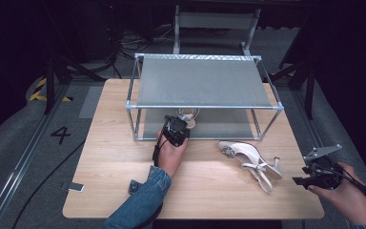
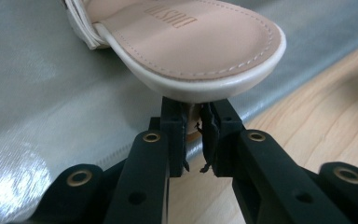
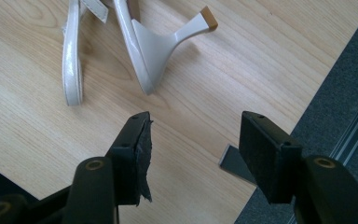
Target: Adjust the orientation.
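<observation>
While left hand-held gripper [image 2: 195, 135] pinches sandal [image 2: 191, 42] heel, table edge [image 3: 270, 140] nearby.

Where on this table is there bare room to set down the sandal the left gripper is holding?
Bare wood lies left of the left gripper, from the rack to the table front edge, and along the front between the two forearms. It is crowded right of centre, where a white sandal lies on its side beside the open right gripper. The held sandal sits at the rack's lower shelf.

Looks like lab / recording studio setup. Dark room, wooden tabletop [image 1: 124, 191] on grey carpet, cables [image 1: 133, 40] tangled at back, black-yellow hazard tape [image 1: 39, 88], floor rail [image 1: 16, 164], number "4" [image 1: 60, 134] marked on floor.
</observation>
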The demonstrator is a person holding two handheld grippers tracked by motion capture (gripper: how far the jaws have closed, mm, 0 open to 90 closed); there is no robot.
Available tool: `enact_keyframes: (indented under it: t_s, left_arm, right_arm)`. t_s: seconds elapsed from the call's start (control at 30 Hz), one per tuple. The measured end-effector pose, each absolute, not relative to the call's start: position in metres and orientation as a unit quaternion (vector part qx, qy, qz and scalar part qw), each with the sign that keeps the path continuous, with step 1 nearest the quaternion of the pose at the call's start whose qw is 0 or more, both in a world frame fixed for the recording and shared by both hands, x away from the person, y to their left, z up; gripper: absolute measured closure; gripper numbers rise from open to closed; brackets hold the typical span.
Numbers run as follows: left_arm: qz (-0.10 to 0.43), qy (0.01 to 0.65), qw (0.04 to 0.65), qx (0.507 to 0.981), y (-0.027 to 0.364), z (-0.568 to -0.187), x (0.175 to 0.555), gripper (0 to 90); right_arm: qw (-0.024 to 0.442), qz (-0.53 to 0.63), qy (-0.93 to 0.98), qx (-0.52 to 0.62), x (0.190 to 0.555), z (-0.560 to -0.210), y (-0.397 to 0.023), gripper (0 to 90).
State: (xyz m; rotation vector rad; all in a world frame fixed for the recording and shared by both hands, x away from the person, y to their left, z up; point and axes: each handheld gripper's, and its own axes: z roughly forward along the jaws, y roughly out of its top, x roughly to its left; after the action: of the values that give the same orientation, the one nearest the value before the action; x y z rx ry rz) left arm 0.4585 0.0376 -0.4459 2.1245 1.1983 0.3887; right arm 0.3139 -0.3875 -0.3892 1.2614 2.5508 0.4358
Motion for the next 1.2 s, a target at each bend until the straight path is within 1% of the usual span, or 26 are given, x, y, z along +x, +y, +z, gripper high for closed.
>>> enact_keyframes:
  t_s: [0.1, 0.23, 0.37, 0.63, 0.8, 0.83, 0.87, 0.9, 0.93, 0.97, 1.03, 1.07, 1.2]
  left_arm:
    - [0.143, 0.460, 0.340, 0.808, 0.032, -0.446, 0.462, 79.4]
    - [0.139, 0.455, 0.340, 0.811, 0.024, -0.448, 0.466, 79.2]
    - [0.135, 0.449, 0.344, 0.814, 0.018, -0.450, 0.469, 79.1]
    - [0.138, 0.451, 0.328, 0.818, 0.014, -0.456, 0.470, 79.3]
    - [0.143, 0.451, 0.321, 0.820, 0.017, -0.457, 0.469, 79.0]
    - [0.138, 0.451, 0.319, 0.822, 0.018, -0.456, 0.469, 75.4]
    - [0.129, 0.451, 0.319, 0.823, 0.020, -0.450, 0.467, 58.3]
    - [0.129, 0.452, 0.323, 0.822, 0.022, -0.448, 0.466, 52.9]
    - [0.129, 0.452, 0.323, 0.822, 0.022, -0.448, 0.466, 50.1]
    - [0.130, 0.451, 0.332, 0.818, 0.026, -0.443, 0.461, 48.1]
    - [0.130, 0.446, 0.332, 0.821, 0.029, -0.441, 0.458, 47.3]
    - [0.136, 0.440, 0.327, 0.825, 0.033, -0.437, 0.454, 45.5]
    - [0.132, 0.440, 0.314, 0.831, 0.042, -0.429, 0.442, 45.7]
  right_arm:
    - [0.131, 0.151, 0.876, 0.438, 0.312, -0.389, -0.389, 45.0]
    - [0.136, 0.153, 0.875, 0.440, 0.309, -0.387, -0.390, 45.0]
    - [0.131, 0.150, 0.875, 0.440, 0.308, -0.388, -0.389, 45.0]
    - [0.130, 0.153, 0.877, 0.436, 0.309, -0.389, -0.387, 44.9]
    - [0.132, 0.155, 0.880, 0.430, 0.311, -0.388, -0.386, 44.8]
    - [0.131, 0.154, 0.880, 0.430, 0.311, -0.388, -0.385, 44.8]
    - [0.129, 0.154, 0.881, 0.428, 0.312, -0.388, -0.383, 44.8]
    - [0.129, 0.155, 0.881, 0.428, 0.313, -0.387, -0.383, 44.8]
    - [0.129, 0.155, 0.881, 0.428, 0.313, -0.387, -0.383, 44.8]
    - [0.130, 0.157, 0.882, 0.425, 0.315, -0.386, -0.382, 44.8]
    - [0.132, 0.158, 0.882, 0.423, 0.316, -0.386, -0.381, 44.8]
    - [0.133, 0.159, 0.885, 0.417, 0.318, -0.384, -0.378, 44.7]
    - [0.133, 0.163, 0.888, 0.410, 0.323, -0.383, -0.372, 44.6]
